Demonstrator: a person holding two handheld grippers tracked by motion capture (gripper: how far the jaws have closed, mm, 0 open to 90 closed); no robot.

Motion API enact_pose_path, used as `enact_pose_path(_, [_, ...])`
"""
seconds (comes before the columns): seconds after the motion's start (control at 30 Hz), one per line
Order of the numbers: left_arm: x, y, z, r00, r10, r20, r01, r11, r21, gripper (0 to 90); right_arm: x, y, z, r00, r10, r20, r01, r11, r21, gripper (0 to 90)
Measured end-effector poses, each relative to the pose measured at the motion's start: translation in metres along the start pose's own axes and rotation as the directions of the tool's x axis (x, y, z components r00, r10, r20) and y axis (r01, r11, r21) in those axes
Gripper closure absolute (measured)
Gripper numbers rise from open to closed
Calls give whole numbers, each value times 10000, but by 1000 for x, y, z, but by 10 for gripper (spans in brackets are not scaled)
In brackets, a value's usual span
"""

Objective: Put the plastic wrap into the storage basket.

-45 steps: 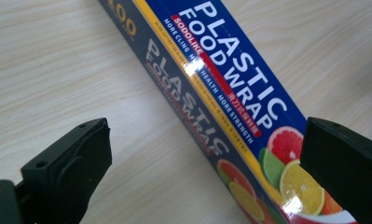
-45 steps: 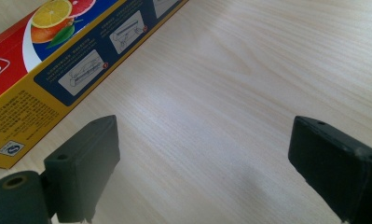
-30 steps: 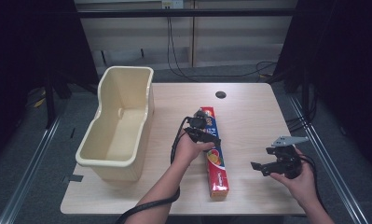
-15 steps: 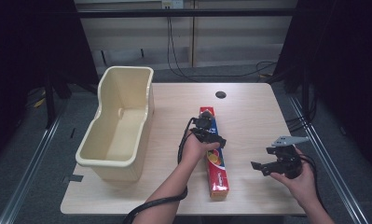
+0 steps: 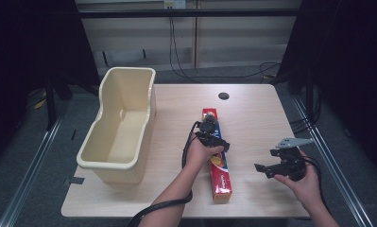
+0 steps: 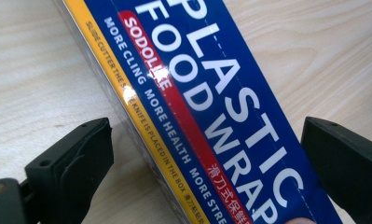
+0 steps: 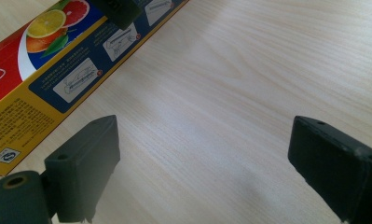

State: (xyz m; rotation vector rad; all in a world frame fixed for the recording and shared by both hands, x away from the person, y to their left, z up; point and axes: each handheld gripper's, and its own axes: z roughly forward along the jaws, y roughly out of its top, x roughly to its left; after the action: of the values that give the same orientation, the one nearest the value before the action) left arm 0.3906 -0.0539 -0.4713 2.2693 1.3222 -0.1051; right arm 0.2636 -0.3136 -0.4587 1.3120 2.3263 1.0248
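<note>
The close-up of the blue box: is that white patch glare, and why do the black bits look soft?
Left gripper view: yes, a small glare spot sits on the box edge; the near tool jaws are blurred, the lettering sharp. High view: the table is evenly lit, its surroundings dark.

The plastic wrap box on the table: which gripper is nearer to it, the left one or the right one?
Left. The left gripper is over the plastic wrap box, its open jaws on either side of it. The right gripper hangs open above bare table, off to the box's right.
</note>
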Motion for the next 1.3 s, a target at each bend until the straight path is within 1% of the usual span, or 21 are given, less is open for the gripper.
enact_pose_path(0.1, [-1,-1,1,10000,-26,61,25,10000,71,53,-1,0,0,10000,8,7,-8,10000,-33,90])
enact_pose_path(0.13, [-1,0,1,9999,-22,111,22,10000,23,69,0,0,0,10000,26,22,-26,10000,-25,90])
enact_pose_path(0.3, [0,0,0,9999,-63,120,62,10000,70,96,0,0,-1,10000,4,26,-3,9999,-137,90])
enact_pose_path(0.47, [3,-2,-5,10000,53,76,-54,9999,139,122,0,1,-2,10000,8,55,-7,9998,-202,93])
enact_pose_path(0.5, [4,-2,-6,10000,68,24,-68,9997,239,137,0,1,-2,10000,23,68,-22,9998,-198,93])
enact_pose_path(0.6, [8,-4,-9,9999,96,63,-97,9997,211,155,0,1,-2,10000,-42,28,42,9998,-215,93])
enact_pose_path(0.67, [10,-5,-12,9999,110,24,-111,9994,340,171,0,1,-2,10000,-56,67,57,9997,-229,93])
enact_pose_path(0.7, [12,-5,-14,10000,58,-8,-58,9991,410,191,1,1,-2,9999,-84,64,85,9997,-245,93])
enact_pose_path(0.73, [12,-5,-14,10000,-36,-35,37,9992,402,191,1,1,-2,9999,-84,64,85,9997,-245,93])
enact_pose_path(0.8, [14,-5,-17,9999,71,-121,-63,9980,637,207,1,1,-2,9999,-105,38,106,9997,-237,94])
enact_pose_path(0.83, [15,-5,-18,9999,42,-134,-34,9982,602,216,1,2,-2,10000,-69,66,70,9997,-240,95])
enact_pose_path(0.9, [18,-4,-20,9997,108,-209,-90,9967,806,225,0,2,-2,9999,-79,98,81,9996,-258,95])
enact_pose_path(0.97, [19,-4,-21,9997,168,-203,-153,9970,762,233,0,1,-2,9999,-74,82,76,9996,-255,95])
enact_pose_path(1.0, [21,-4,-21,9997,109,-216,-93,9973,735,235,0,1,-2,9999,-78,87,80,9997,-243,96])
enact_pose_path(1.03, [21,-5,-21,9998,-40,-188,55,9968,795,237,0,2,-2,9999,-66,78,68,9997,-240,96])
enact_pose_path(1.1, [22,-4,-21,9997,-86,-214,102,9971,759,237,0,2,-2,9999,-68,88,70,9996,-256,97])
enact_pose_path(1.17, [22,-4,-19,9994,-276,-206,291,9964,790,235,1,2,-2,9999,-73,82,75,9997,-233,99])
enact_pose_path(1.2, [21,-3,-18,9987,-424,-276,444,9961,760,235,1,2,-2,9999,-64,88,66,9997,-242,99])
enact_pose_path(1.23, [20,-3,-18,9981,-488,-386,522,9943,929,240,1,2,-3,9999,-77,71,79,9997,-235,99])
enact_pose_path(1.27, [20,-2,-17,9979,-484,-432,518,9953,813,240,1,2,-3,9999,-77,71,79,9997,-235,99])
enact_pose_path(1.3, [19,-1,-16,9973,-532,-502,573,9948,839,246,1,2,-2,9999,-45,102,47,9997,-220,99])
